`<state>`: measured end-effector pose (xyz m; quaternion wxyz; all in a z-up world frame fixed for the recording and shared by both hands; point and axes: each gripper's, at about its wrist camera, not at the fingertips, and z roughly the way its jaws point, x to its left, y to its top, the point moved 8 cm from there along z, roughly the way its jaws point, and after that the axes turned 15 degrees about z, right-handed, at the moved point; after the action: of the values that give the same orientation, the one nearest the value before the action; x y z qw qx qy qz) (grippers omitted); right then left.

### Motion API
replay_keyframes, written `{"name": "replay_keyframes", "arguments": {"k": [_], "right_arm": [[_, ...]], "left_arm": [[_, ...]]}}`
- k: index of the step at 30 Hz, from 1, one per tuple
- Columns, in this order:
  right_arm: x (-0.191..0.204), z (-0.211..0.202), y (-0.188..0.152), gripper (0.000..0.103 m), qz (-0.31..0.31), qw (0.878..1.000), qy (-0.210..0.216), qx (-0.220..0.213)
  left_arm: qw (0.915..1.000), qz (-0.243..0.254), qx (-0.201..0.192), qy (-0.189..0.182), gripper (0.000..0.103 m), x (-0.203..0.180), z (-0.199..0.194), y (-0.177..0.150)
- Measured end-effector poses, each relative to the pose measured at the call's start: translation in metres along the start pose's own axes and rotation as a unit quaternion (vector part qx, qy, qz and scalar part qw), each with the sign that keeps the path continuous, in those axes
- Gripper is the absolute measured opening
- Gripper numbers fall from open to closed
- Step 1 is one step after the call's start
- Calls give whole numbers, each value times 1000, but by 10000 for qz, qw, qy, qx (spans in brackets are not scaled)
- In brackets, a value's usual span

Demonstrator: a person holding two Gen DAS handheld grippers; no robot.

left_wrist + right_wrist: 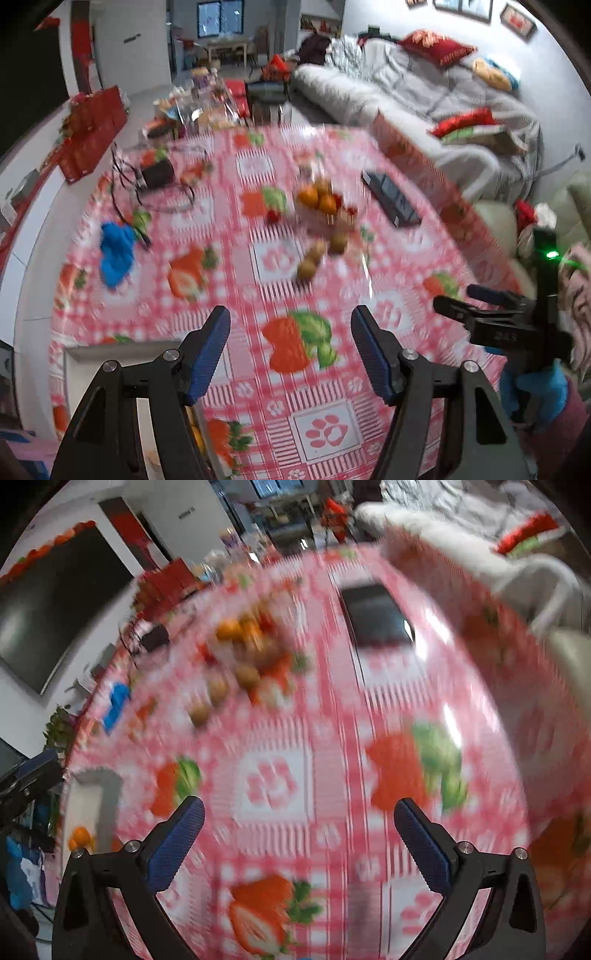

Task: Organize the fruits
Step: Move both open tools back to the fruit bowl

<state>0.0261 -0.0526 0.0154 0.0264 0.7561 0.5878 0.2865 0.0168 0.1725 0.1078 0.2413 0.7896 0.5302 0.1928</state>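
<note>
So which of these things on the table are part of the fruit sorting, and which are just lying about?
Part of the job:
oranges
brown fruits
tray
left gripper, open
right gripper, open

Just lying about:
blue cloth
black tablet
black box with cables
tablecloth

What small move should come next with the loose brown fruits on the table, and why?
Probably reach the left gripper, open and empty, toward the nearest brown fruit; three lie loose on the tablecloth beside the pile of oranges.
</note>
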Motion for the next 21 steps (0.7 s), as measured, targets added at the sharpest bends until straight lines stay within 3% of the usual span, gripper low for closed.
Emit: {"name": "replay_keyframes", "arguments": {"k": [3,9,11,13,21], "right_arm": [[19,3,28,103,-47,10000,-23,-69],[38,50,39,103,68,9997,-204,77],[38,66,38,103,-98,9985,-534,-106],[32,76,36,103,-379,9943,-946,-303],[-26,72,23,103,-512,9875,-1381,-559]], "left_arm": [[9997,-210,-153,6,74,20,-19,20],[9976,-237,-556,345,75,59,-54,53],[9967,-276,-604,470,75,72,-55,63],[9966,-288,-583,501,75,83,-48,69],[9959,-334,-313,784,75,103,22,93]]}}
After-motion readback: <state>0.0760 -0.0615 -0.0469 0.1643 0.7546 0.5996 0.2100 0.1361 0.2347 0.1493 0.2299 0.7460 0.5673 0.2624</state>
